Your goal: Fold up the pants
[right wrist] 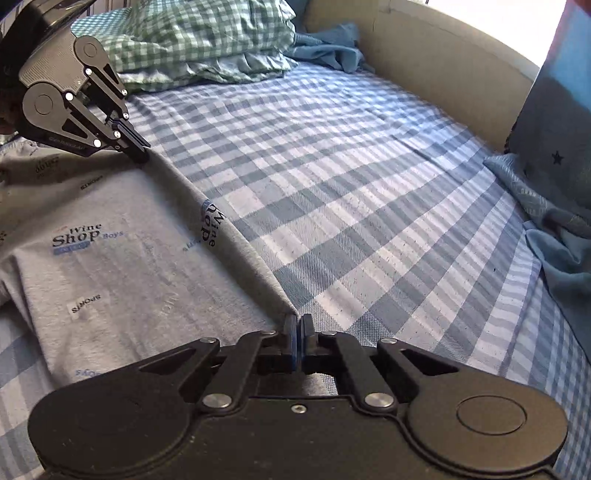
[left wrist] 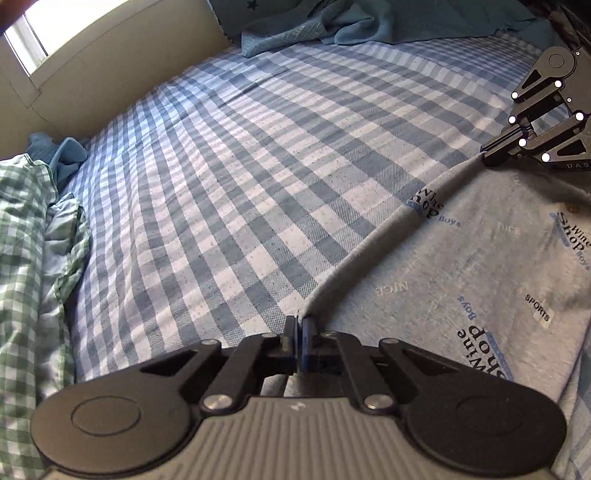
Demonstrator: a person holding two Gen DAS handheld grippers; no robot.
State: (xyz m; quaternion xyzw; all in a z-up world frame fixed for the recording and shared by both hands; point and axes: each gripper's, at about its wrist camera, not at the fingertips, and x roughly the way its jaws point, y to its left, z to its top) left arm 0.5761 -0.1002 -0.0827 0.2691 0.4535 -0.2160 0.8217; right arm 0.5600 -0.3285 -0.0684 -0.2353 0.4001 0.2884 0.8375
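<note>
Daylight enters from a blown-out window [left wrist: 55,29] at the upper left of the left wrist view and the upper right of the right wrist view, striping the checked bed sheet [left wrist: 229,177] with soft banded shadows. Fisheye distortion bends the edges; focus stays fairly sharp.

Bed in blue checked sheet [left wrist: 258,166], grey printed pants [left wrist: 461,266], green checked bedding [left wrist: 22,229], teal blanket [left wrist: 332,26]
</note>
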